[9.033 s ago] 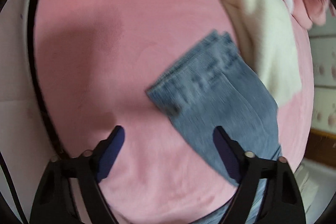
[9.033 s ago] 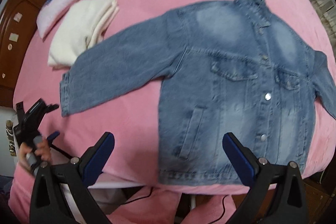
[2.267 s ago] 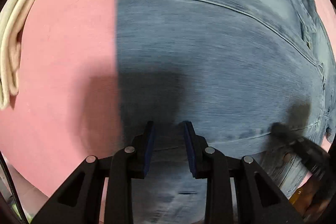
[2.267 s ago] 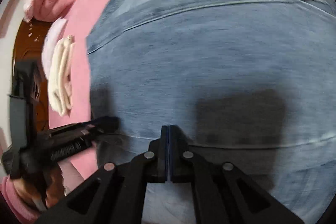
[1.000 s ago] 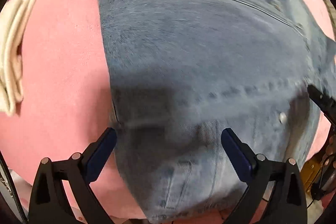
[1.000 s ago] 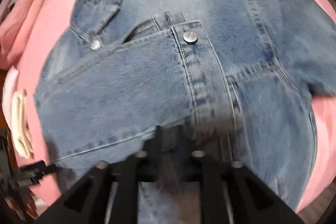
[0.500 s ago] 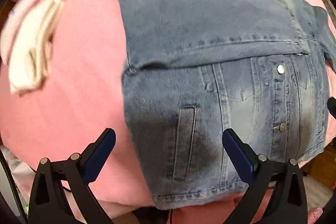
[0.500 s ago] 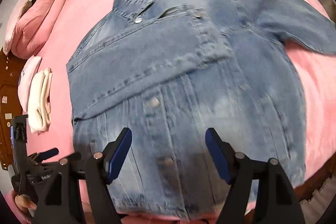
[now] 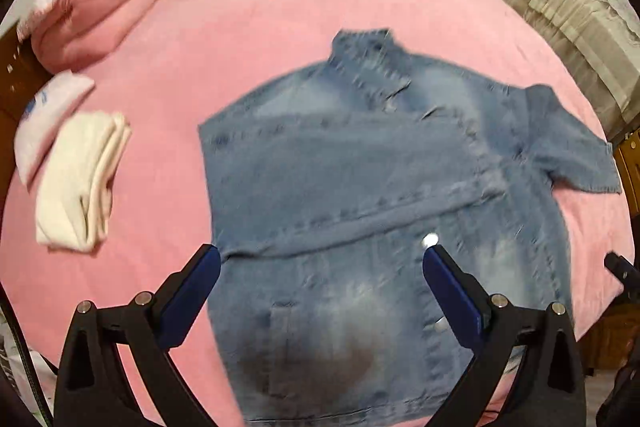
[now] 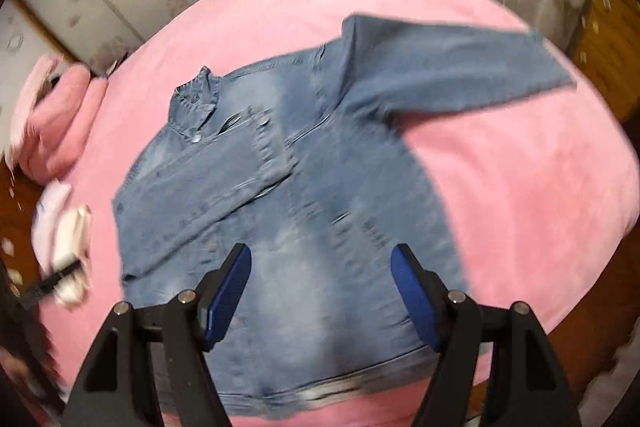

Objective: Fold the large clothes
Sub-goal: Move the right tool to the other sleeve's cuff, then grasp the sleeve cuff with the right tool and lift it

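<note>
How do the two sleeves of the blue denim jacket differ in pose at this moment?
The left sleeve of the blue denim jacket is folded inward and lies across the chest, with its cuff near the button line. The right sleeve is still spread outward, lying on the pink bed cover away from the jacket body. So the left one rests on denim, the right one on the cover. Both lie flat, and no tongs hold either.

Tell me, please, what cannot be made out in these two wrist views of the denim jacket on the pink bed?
- Denim jacket, both views: motion blur smears buttons, pockets and seams.
- Its bottom hem, left wrist view: cut off by the frame edge and the left gripper.
- Folded white clothes, right wrist view: blurred and small, count unclear.
- Print on the pale pink item: too small to read.
- Right gripper hides some lower jacket front.
</note>
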A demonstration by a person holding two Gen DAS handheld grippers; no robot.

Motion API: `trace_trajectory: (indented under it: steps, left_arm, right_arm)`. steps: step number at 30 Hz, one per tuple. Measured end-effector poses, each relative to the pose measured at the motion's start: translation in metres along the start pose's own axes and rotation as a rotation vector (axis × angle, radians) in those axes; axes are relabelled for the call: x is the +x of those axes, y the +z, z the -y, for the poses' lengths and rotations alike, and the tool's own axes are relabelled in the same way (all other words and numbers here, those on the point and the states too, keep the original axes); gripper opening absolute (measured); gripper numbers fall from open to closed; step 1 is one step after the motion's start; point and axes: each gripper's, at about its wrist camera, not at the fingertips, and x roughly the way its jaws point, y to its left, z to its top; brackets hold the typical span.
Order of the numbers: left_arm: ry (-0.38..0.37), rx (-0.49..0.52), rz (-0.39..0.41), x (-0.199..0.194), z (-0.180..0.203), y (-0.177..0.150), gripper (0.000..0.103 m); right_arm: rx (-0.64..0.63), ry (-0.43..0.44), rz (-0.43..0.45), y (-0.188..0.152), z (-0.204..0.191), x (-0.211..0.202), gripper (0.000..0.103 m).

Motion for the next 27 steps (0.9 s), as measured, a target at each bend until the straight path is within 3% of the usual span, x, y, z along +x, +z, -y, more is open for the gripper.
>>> trace_trajectory:
  steps: [4,6,9,12,15,21,27]
  left_arm:
    - [-0.037,-0.038,0.032,-0.018,0.051,0.013,0.101]
    - [-0.013,-0.054,0.029,-0.024,0.081,0.018,0.101]
    - [0.055,-0.115,-0.001,-0.029,0.135,0.024,0.101]
    - [0.074,-0.202,-0.039,-0.027,0.181,0.026,0.101]
    - [0.028,-0.273,-0.079,-0.027,0.228,0.030,0.101]
    - [0.055,-0.129,-0.144,-0.017,0.312,0.044,0.101]
    - [0.004,-0.063,-0.219,0.000,0.368,0.050,0.101]
  right_arm:
    - [-0.099,-0.025,0.033,0.019,0.034,-0.012,0.072]
    - [-0.127,-0.011,0.050,0.029,0.056,-0.016,0.072]
    - [-0.151,0.029,0.052,0.046,0.096,-0.018,0.072]
    - [-0.173,0.053,0.055,0.066,0.142,-0.018,0.072]
    - [-0.177,0.036,0.036,0.081,0.183,-0.015,0.072]
    - [-0.072,0.051,0.029,0.107,0.265,0.001,0.072]
    - [0.103,0.022,0.034,0.134,0.334,0.038,0.072]
